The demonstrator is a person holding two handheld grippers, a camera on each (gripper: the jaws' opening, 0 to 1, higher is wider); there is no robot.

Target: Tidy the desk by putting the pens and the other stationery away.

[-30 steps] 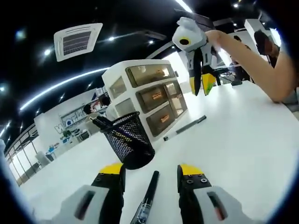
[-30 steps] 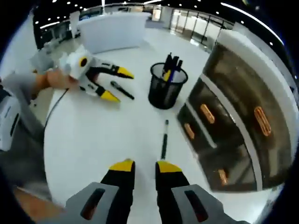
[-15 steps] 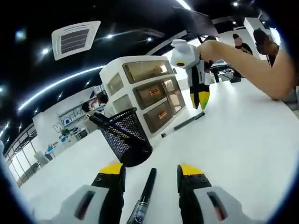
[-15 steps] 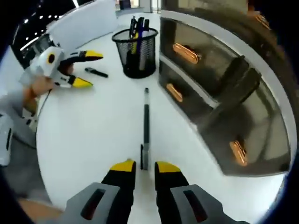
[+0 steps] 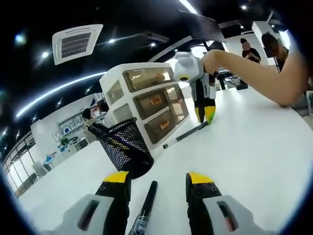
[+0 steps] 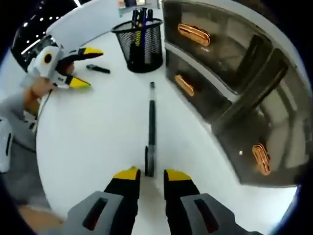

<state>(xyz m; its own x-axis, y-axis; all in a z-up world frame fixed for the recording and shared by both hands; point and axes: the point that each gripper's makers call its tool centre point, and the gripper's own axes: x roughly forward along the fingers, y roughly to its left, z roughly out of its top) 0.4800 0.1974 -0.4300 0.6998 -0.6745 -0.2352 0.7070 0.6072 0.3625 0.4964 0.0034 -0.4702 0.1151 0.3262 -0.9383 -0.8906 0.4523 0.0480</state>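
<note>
My left gripper (image 5: 157, 183) is open low over the white desk, and a black pen (image 5: 145, 210) lies loose between its jaws. Just ahead of it stands a black mesh pen cup (image 5: 124, 147) holding several pens. A grey pen (image 6: 151, 125) lies along the foot of the white drawer unit (image 6: 230, 73). My right gripper (image 6: 151, 175) hovers at that pen's near end, its jaws a narrow gap apart and not touching it. The left gripper view has the right gripper (image 5: 204, 115) pointing down at the grey pen (image 5: 186, 133). The right gripper view has the left gripper (image 6: 87, 67) straddling the black pen (image 6: 98, 69).
The drawer unit (image 5: 146, 98) has three shut translucent drawers with orange handles and stands close behind the mesh cup (image 6: 139, 44). A person's bare arm (image 5: 254, 73) reaches in from the right. Bare white desk (image 5: 254, 156) spreads to the right and front.
My right gripper has come down along the drawer unit until its tips reach the grey pen's near end. The left gripper has stayed over the black pen, nudging slightly.
</note>
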